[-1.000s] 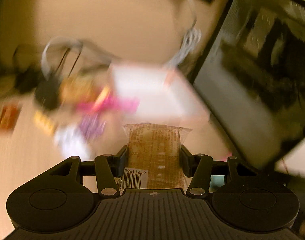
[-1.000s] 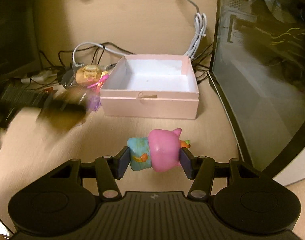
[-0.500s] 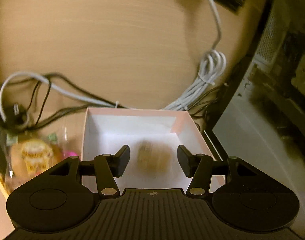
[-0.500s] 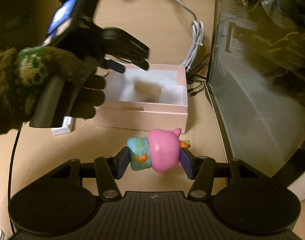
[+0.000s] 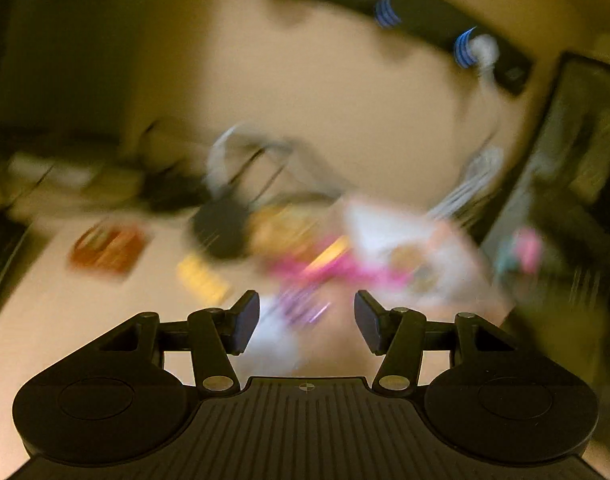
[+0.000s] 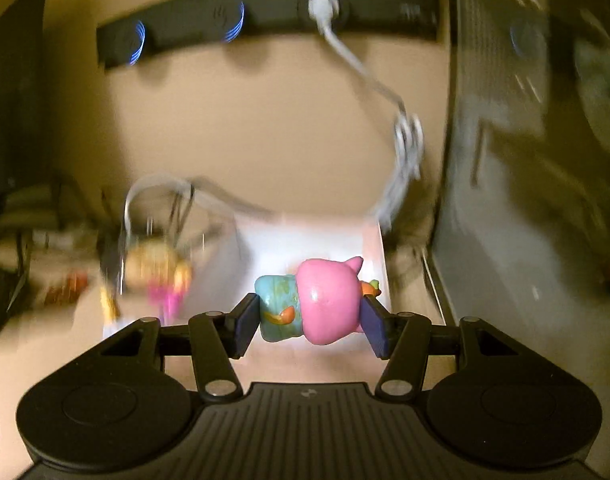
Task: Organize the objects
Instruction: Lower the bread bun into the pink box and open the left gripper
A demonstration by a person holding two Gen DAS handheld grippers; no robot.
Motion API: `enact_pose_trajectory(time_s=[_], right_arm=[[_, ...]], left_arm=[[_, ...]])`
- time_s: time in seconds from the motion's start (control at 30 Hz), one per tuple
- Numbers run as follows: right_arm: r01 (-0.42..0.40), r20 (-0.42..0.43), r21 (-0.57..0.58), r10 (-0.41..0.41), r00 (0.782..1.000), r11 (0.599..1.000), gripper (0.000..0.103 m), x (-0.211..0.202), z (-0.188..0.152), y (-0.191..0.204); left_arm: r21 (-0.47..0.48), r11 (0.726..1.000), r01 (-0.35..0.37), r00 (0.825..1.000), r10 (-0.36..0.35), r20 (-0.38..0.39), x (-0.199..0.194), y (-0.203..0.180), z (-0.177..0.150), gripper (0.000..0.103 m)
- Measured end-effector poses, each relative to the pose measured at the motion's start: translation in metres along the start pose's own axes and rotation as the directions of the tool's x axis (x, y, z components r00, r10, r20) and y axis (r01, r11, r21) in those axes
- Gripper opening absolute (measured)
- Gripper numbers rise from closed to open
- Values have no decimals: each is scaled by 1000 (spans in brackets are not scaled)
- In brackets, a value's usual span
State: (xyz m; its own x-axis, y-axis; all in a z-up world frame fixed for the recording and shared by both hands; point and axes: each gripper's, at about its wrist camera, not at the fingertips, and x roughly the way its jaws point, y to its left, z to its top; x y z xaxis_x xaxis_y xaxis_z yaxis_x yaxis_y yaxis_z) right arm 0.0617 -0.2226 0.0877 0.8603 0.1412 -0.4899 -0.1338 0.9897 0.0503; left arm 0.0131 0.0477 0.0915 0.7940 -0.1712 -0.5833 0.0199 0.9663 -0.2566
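Right now my right gripper [image 6: 311, 318] has its jaws clamped on the pink pig toy [image 6: 319, 302], one pad against the blue body end and the other against the pink head side, so the toy lies crosswise between them. It hangs above the open pink box [image 6: 373, 248], whose pale inside shows behind it. A white cable [image 6: 405, 148] runs from the black power strip [image 6: 265, 12] down toward the box's far corner.

My left gripper [image 5: 307, 322] has its jaws apart with nothing between them. Its view is badly smeared: I make out the box [image 5: 409, 240] ahead and to the right on the tan surface [image 5: 105, 312], a round brownish thing inside it, and a blur of pink, yellow and orange-red packets to the left.
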Motion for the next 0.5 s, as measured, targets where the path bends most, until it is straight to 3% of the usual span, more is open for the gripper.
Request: enact_pose_trajectory(time_s=[0.03,0.07,0.13,0.2,0.3,0.5], right_arm=[[-5,22,8,4,1000,1000,58,6,7,2],[-17,32,12,16,999,1000,74,15,15,4],[11,4,17,-11,1000,1000,94,33,24,6],[40,-15,41,-40,999,998,94,40,23,6],[21,-58,69,-17,998,997,99,29,4,5],[45,-136,-23,-48,990,999,100,-9,-55,18]], left_arm=[[-11,1000,-29,999,28,-41,1,10,-7,57],[-14,999,-53,995,51,-85,2,19,-14,57],[0,997,-75,984,74,-160,6,30,-24,57],[20,997,-75,979,78,-189,5,37,-34,57],[-8,998,-61,978,58,-202,9,44,-36,57],[-75,997,-12,987,0,-158,41,19,-9,57]])
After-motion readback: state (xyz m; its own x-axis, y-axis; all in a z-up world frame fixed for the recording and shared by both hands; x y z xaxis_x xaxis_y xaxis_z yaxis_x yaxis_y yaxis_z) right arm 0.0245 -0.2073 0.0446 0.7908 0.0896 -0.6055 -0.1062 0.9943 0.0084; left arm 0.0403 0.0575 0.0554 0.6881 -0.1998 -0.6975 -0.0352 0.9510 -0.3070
